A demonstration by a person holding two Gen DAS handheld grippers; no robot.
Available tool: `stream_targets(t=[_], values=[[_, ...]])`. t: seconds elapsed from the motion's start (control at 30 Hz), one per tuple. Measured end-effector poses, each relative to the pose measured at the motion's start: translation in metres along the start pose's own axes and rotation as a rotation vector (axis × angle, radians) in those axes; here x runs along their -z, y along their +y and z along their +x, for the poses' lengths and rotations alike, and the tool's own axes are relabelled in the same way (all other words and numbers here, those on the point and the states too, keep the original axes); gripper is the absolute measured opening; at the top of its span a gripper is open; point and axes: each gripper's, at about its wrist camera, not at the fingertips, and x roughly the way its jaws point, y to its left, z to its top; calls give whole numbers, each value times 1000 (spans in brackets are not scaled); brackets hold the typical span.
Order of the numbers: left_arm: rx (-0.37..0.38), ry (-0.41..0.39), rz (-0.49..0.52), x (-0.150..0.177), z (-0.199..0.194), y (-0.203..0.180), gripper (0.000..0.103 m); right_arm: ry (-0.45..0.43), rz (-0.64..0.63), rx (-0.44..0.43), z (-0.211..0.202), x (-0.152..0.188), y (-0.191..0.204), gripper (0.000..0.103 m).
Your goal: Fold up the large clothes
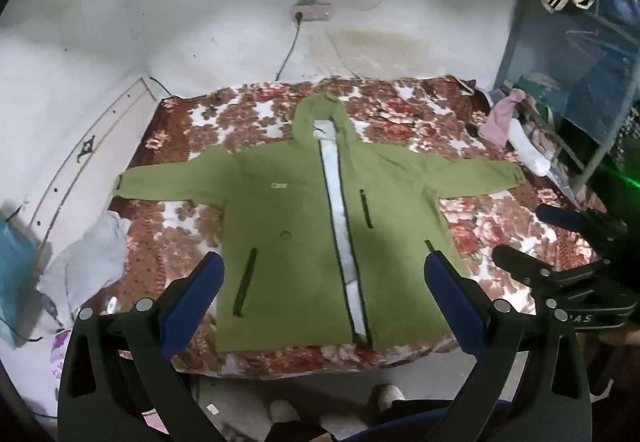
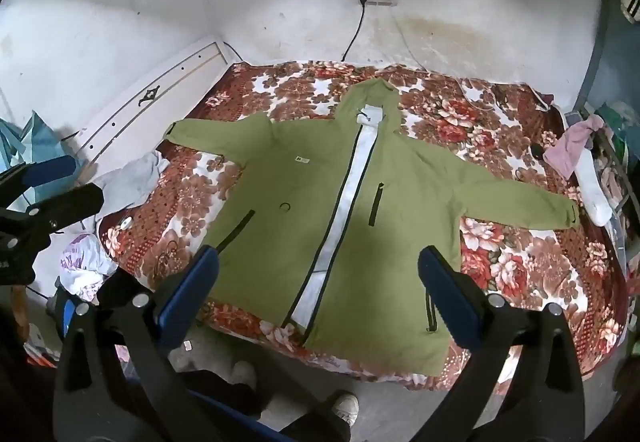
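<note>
Left gripper (image 1: 322, 274): black plastic frame, blue pads (image 1: 452, 294) on both fingers, silver round bolts behind pads. Right gripper (image 2: 318, 270): same build, white lettering on side. Below fingers: dark trousers (image 2: 320, 428), white shoes (image 2: 346, 406).

I see dim, cool light, heavy fisheye bending with black corners, a soft shadow across the olive-green hooded jacket (image 1: 296, 242), and slight blur.
</note>
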Motion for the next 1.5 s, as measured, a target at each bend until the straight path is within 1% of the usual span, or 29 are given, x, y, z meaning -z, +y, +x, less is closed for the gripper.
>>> stream_targets(t=[0.1,0.27,0.37,0.47,0.7,0.93,1.27,1.37,1.5], values=[[-13,0,3,-1,3,-1,98,-1,0,-1,0,0,-1,98],[-2,15,11,-2,6,-3,98,-8,29,-10,-1,0,-1,98],[-15,20,13,-2,9,-3,98,-7,11,5,0,-1,1,98],[-23,17,18,1,9,-5,98,-3,15,-3,2,-4,-3,98],[-16,23,10,-3,11,-8,98,1,14,0,3,-4,-3,98],[-28,27,9,-8,16,-10,98,2,14,-1,5,-3,-7,98],[-42,36,10,-9,27,-2,98,10,13,-1,8,-2,-12,98],[-40,39,7,-11,30,-1,98,9,-7,15,9,0,-15,98],[-48,39,11,-7,32,-1,98,17,-7,7,14,-1,-24,98]])
